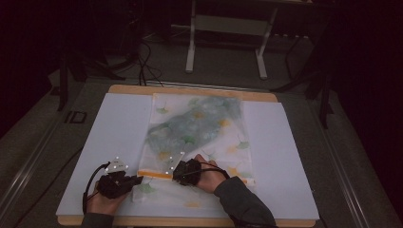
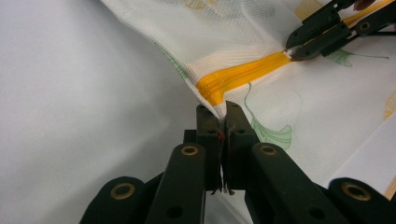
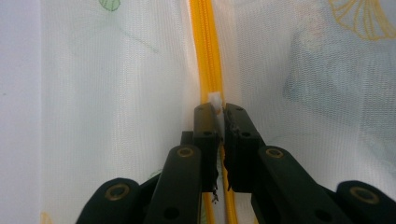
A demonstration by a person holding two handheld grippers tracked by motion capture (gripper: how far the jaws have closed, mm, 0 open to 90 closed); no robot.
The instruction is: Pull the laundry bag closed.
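A white mesh bag (image 1: 199,128) printed with green and yellow leaves lies flat on the table, with something grey-green inside it. An orange-yellow zipper (image 1: 154,174) crosses the bag's near end. My left gripper (image 1: 139,179) is shut on the bag's fabric corner at the zipper's left end (image 2: 219,112). My right gripper (image 1: 175,176) is shut on the small white zipper pull (image 3: 215,99), its jaws lying along the zipper (image 3: 205,51). From the left gripper view, the right gripper (image 2: 292,51) sits farther along the zipper (image 2: 238,77).
The bag rests on a white sheet (image 1: 114,133) over a wooden board (image 1: 190,221). Bare sheet lies on both sides of the bag. Beyond the table's far edge stand a white frame (image 1: 228,28) and dark cables (image 1: 142,61) on the floor.
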